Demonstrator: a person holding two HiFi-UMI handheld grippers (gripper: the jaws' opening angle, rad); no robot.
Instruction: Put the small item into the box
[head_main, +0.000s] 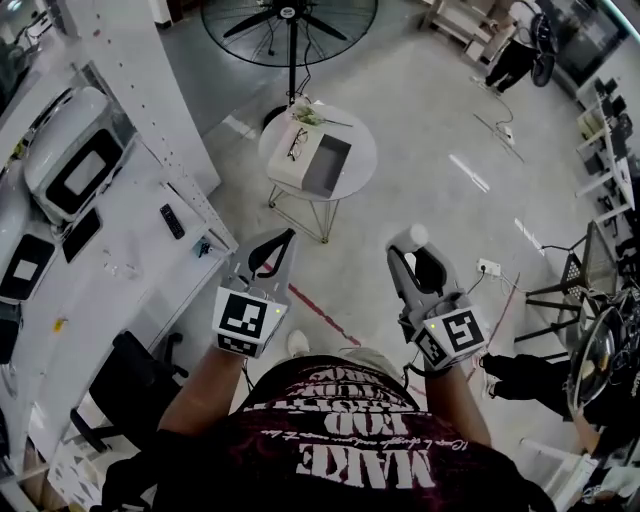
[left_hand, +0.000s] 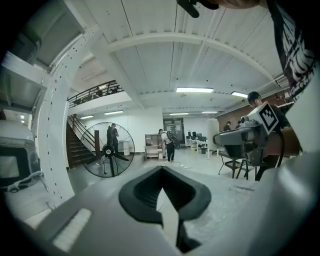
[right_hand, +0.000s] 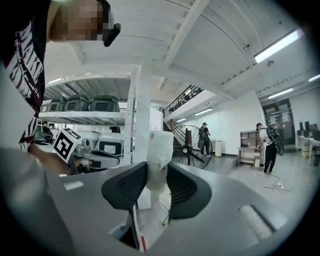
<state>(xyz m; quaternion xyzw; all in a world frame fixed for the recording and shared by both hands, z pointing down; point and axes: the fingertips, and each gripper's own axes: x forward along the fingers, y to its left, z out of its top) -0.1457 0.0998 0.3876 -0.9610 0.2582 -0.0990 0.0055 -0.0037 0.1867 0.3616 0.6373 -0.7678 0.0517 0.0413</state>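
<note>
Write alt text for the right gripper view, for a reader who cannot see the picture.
The right gripper is shut on a small white item standing up between its dark jaws. Behind are white shelves with bins, the left gripper at left and a floor fan in a bright hall.

Right hand-held gripper (right_hand: 159, 187) clamps a white item (right_hand: 158, 160).

Grey floor (head_main: 430, 110), standing fan (head_main: 290, 15), white shelving (right_hand: 85, 118).
</note>
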